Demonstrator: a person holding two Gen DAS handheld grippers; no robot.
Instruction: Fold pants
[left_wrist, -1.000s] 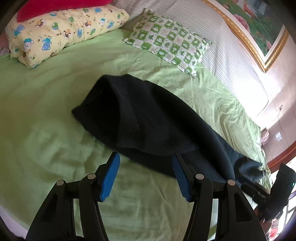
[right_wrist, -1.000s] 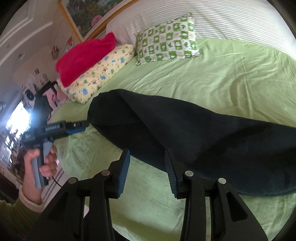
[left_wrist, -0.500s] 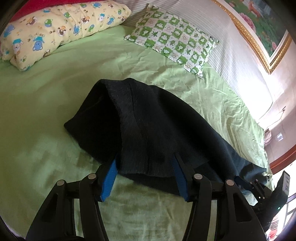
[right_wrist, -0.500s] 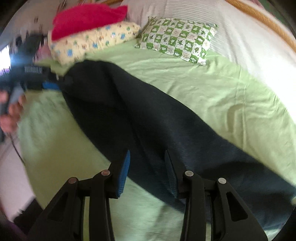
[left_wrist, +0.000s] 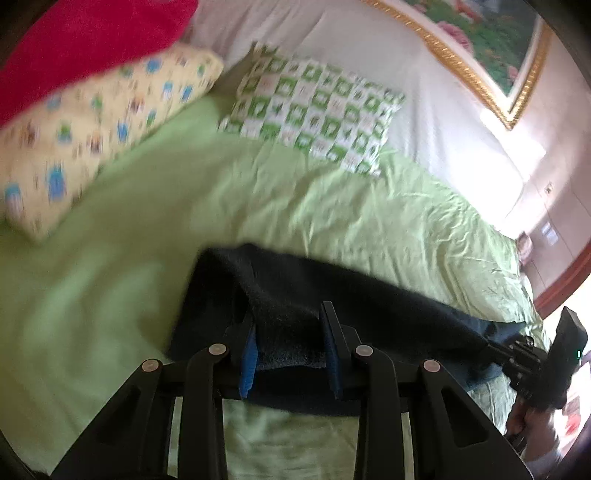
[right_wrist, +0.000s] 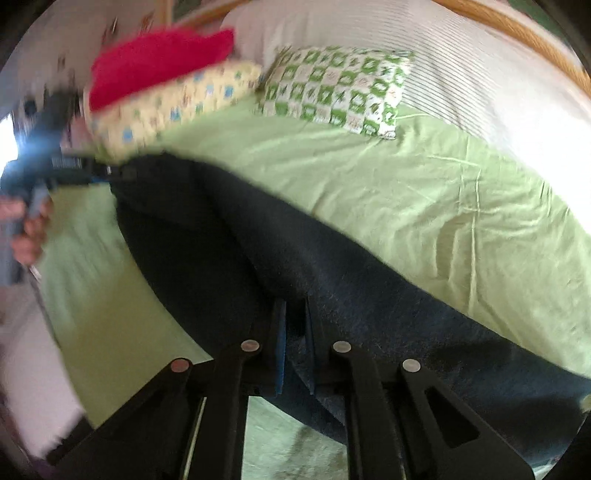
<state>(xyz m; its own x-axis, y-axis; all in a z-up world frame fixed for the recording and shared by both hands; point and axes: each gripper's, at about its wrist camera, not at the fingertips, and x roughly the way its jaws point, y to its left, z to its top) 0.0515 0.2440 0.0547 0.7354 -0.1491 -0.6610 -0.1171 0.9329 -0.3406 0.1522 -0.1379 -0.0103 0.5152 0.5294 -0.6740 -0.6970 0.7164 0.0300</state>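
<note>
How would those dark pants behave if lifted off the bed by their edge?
Probably floppy: the dark pants drape in soft folds over the green sheet. Likely thick and fuzzy rather than slippery, judging by the nap bunched inside the left gripper. They would likely sag between the two held spots.

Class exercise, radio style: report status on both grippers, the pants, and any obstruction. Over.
Left gripper closing, dark pants bunched between its pads. Right gripper closing on pants' edge. Pants stretched across green sheet, unfolded. Pillows beyond; nothing in the way. Over.
</note>
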